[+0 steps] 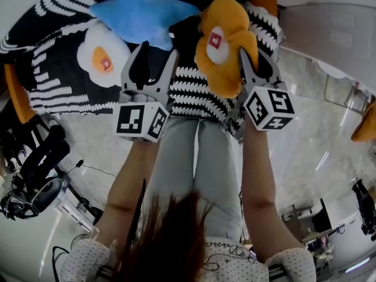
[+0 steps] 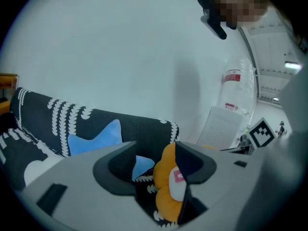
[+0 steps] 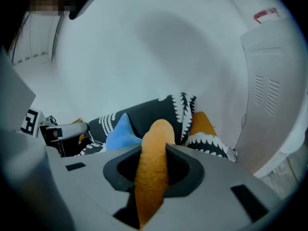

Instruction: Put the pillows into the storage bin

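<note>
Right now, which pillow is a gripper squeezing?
The orange flower pillow: the right gripper pinches it. The blue star pillow and white flower pillow are not gripped.

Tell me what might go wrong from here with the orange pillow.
1. The right hand-held gripper pinches only one thin petal of the orange flower pillow; the soft plush may slip out on lifting.
2. The left hand-held gripper is open and grips nothing, so that single pinch is the only hold.
3. Its jaws sit by the blue star pillow and could snag it or the patterned sofa cover.
</note>
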### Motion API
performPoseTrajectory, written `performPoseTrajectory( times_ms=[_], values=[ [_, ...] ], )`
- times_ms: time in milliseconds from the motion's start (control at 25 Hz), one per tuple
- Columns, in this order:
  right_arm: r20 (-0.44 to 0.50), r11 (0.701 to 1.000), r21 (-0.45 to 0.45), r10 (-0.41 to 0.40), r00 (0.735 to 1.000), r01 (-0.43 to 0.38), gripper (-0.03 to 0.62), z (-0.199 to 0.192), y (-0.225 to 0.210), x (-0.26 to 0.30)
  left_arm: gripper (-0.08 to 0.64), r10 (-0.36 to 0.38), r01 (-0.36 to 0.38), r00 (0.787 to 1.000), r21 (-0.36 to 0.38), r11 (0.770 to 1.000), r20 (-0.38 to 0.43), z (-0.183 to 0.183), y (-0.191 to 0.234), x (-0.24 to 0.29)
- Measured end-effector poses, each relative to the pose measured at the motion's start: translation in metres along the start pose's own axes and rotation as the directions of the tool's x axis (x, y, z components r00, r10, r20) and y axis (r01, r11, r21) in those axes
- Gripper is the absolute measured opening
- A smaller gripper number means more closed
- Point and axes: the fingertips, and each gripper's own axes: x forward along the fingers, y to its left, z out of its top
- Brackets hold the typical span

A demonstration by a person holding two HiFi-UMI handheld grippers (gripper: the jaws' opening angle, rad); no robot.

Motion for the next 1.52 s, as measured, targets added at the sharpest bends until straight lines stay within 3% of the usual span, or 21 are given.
performPoseTrajectory(
  times_ms=[280, 480, 760, 1200, 1520],
  values=[
    [0.123, 0.999, -0.037, 0.03, 0.992, -0.025, 0.091, 0.098, 0.041, -0.057, 0.124, -0.018, 0.016, 0.997, 0.024, 1.0, 0.081, 0.076, 0.002, -0.032],
    [0.236, 0.994, -0.109, 0.027, 0.971, -0.001, 0.091, 0.174, 0.077, -0.111, 0.081, -0.057, 0.051, 0.987, 0.045, 0.998, 0.153, 0.137, -0.008, -0.058],
    [0.349, 0.983, -0.179, 0.026, 0.937, 0.04, 0.091, 0.249, 0.119, -0.168, 0.038, -0.1, 0.072, 0.959, 0.114, 0.991, 0.265, 0.23, -0.034, -0.091],
    [0.447, 0.973, -0.223, 0.05, 0.893, 0.057, 0.092, 0.318, 0.158, -0.234, 0.011, -0.132, 0.075, 0.936, 0.181, 0.981, 0.327, 0.311, -0.06, -0.14],
    [0.484, 0.971, -0.22, 0.028, 0.875, 0.091, 0.094, 0.329, 0.176, -0.254, 0.005, -0.179, 0.115, 0.916, 0.194, 0.974, 0.358, 0.339, -0.057, -0.159]
  ],
)
